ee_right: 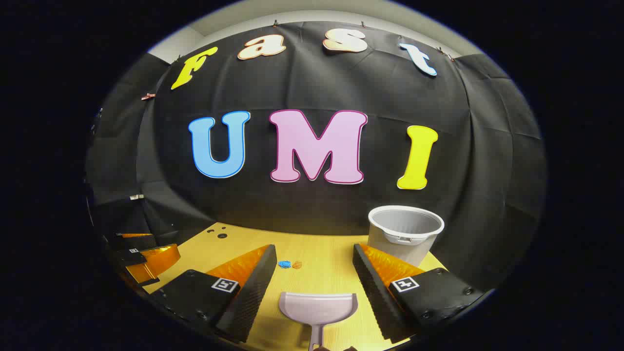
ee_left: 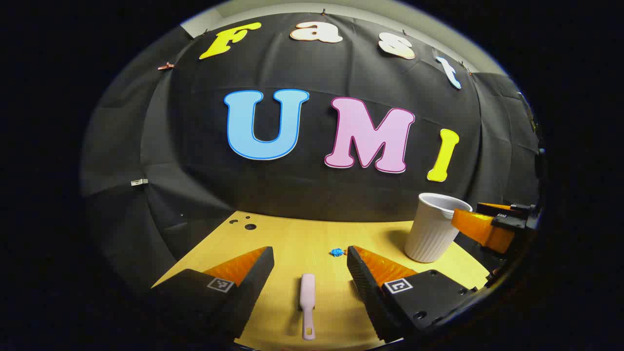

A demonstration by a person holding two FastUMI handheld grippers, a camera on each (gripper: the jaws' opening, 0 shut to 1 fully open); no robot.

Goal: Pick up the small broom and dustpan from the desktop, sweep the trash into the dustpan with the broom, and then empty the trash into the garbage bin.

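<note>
The pick-up step is in hand: the left hand-held gripper (ee_left: 310, 261) is spread wide over the broom (ee_left: 307, 304), the right hand-held gripper (ee_right: 314, 261) wide over the dustpan (ee_right: 318, 308), both lying on the tabletop (ee_right: 321, 265) near the bin (ee_right: 404, 234). Lowering and closing are called for next.

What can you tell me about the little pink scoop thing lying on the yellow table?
The small pale pink plastic dustpan lies flat on the yellow wooden desktop, its wide open mouth facing the back wall and its thin handle pointing toward the camera. It looks empty. In the right gripper view it sits between the right gripper's two open fingers, and neither finger touches it. The tiny blue and orange trash bits lie beyond it, apart.
</note>
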